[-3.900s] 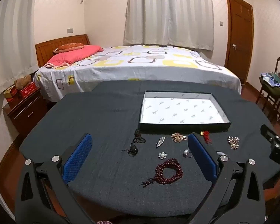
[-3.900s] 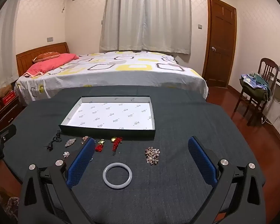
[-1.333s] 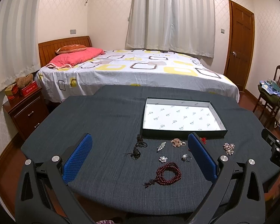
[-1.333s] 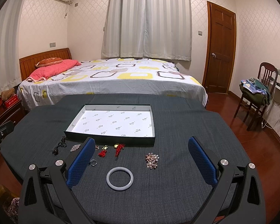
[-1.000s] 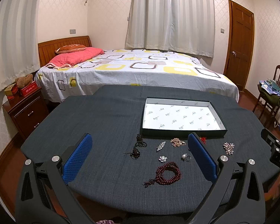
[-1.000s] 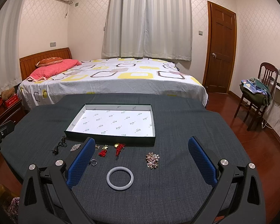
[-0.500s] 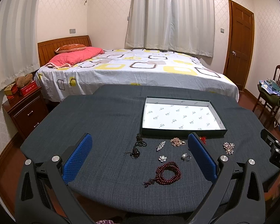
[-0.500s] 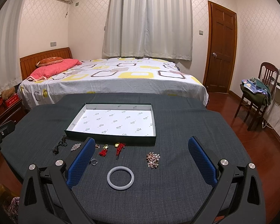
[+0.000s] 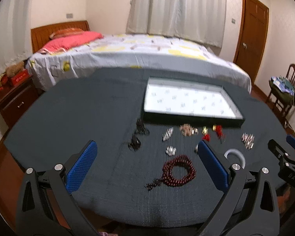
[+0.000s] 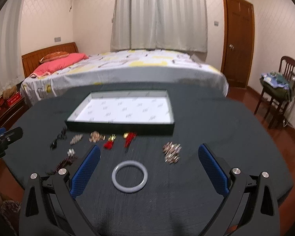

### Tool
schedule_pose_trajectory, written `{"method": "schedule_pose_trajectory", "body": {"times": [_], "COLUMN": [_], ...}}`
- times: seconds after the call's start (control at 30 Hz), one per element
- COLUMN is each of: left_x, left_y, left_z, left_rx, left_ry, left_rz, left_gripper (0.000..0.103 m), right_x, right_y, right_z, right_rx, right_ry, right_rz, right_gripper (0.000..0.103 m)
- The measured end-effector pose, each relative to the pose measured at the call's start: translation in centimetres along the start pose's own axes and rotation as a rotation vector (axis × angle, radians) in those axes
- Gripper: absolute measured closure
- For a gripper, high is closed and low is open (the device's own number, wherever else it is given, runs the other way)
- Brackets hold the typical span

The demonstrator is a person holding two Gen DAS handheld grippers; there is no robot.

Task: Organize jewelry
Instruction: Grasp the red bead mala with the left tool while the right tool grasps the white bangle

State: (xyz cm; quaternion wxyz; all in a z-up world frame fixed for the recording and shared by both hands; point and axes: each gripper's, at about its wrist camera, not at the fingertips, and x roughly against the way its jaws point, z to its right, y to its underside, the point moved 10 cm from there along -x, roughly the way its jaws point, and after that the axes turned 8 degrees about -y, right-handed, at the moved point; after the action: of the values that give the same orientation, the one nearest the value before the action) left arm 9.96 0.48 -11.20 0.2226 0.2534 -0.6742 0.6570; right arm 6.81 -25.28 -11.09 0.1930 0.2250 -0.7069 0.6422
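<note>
Dark cloth covers the desk (image 10: 216, 129). Both the left gripper (image 9: 147, 169) and right gripper (image 10: 149, 169) have jaws wide open, holding nothing. Jewelry lies at frame centre: white bangle (image 10: 129, 176), red bead bracelet (image 9: 179, 170), below the tray (image 10: 120, 124).

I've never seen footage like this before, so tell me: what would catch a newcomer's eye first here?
Probably the shallow tray with its bright white lining, lying empty in the middle of the dark cloth-covered table. Just in front of it sits a scatter of jewelry: a pale bangle nearest the right tool, and a dark red bead bracelet between the open fingers of the left tool. Behind it all stands a bed.
</note>
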Motion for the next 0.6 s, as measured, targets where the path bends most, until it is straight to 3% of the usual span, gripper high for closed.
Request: {"method": "schedule_pose_trajectory", "body": {"times": [0.3,0.6], "left_x": [-5.4,-7.8], "left_y": [3.4,4.9], "left_z": [1.0,0.5], "left_rx": [-0.014,0.014], "left_ry": [0.012,0.019], "left_rz": [-0.097,-0.149], "left_gripper": [0.003,0.003], "right_x": [-5.8,-8.6], "right_y": [5.2,5.7], "right_z": [-1.7,-1.3], "right_rx": [0.055,0.012], "right_ry": [-0.019,-0.002], "right_rz": [-0.148,-0.201], "right_gripper": [0.006,0.007]}}
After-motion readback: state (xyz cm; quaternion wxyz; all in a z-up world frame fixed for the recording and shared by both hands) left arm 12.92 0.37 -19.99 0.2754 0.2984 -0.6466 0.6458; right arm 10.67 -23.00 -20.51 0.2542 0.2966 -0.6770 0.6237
